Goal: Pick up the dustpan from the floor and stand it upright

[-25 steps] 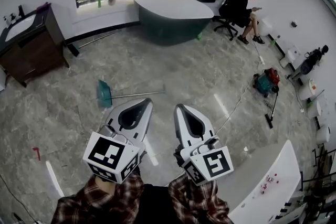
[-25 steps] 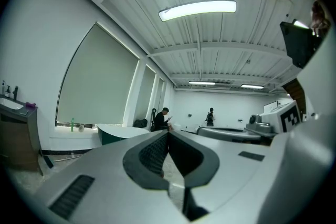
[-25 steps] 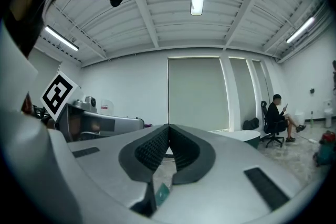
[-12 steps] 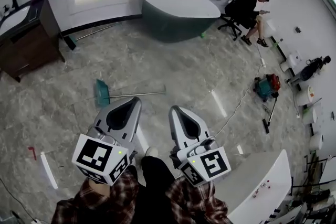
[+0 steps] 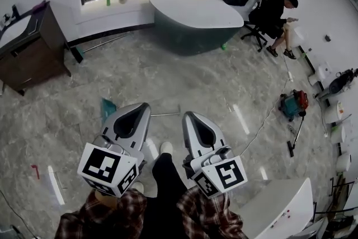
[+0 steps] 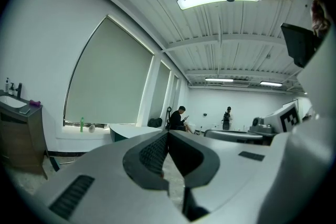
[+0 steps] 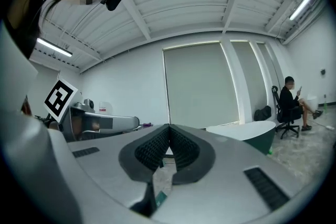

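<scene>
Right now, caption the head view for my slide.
Shut, empty left gripper and right gripper held above the floor, where the teal dustpan lies flat.

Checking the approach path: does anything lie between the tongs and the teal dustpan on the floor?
Nothing visible does. The teal long-handled dustpan lies on the marble floor beyond the left tongs, which cover part of it.

The person is wearing red plaid sleeves, black trousers and white shoes. The left gripper and right gripper are showing pale grey shells and black-and-white marker cubes.
</scene>
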Action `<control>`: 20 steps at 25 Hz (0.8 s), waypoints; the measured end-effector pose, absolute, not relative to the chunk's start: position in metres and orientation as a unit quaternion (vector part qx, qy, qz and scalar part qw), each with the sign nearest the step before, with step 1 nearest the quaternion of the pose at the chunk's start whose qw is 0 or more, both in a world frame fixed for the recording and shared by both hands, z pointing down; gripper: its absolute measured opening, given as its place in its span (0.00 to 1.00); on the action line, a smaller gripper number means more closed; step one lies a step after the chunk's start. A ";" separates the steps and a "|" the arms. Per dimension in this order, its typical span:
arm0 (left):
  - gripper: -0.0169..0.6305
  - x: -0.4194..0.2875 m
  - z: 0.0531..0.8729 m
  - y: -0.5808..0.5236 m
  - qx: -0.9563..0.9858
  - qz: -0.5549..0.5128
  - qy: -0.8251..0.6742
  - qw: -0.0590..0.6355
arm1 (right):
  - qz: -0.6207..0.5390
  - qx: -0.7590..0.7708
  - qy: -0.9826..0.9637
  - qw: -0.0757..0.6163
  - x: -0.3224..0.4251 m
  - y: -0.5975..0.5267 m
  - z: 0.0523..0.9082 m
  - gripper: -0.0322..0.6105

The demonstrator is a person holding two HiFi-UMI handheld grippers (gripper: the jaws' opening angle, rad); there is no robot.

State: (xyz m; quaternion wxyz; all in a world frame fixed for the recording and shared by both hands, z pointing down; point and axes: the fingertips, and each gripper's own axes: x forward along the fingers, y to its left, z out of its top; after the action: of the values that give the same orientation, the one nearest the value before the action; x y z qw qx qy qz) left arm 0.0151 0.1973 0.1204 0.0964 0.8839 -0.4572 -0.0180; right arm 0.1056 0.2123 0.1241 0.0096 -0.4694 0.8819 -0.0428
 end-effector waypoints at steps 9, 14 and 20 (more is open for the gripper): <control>0.04 0.110 0.091 0.063 0.879 -0.017 -0.470 0.077 | -0.032 -0.450 0.892 0.025 0.195 0.073 0.095 0.07; 0.04 0.138 0.091 0.013 0.867 -0.009 -0.491 0.087 | -0.044 -0.430 0.901 0.026 0.222 0.013 0.092 0.07; 0.04 0.126 0.103 -0.031 0.848 0.005 -0.518 0.109 | -0.076 -0.405 0.911 0.015 0.212 -0.037 0.107 0.07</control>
State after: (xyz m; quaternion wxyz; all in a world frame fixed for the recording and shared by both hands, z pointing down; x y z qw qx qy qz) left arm 0.1258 -0.0305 0.1026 0.1092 0.8483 -0.5181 0.0047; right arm 0.2121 -0.0371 0.1070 0.0148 -0.4052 0.9109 -0.0764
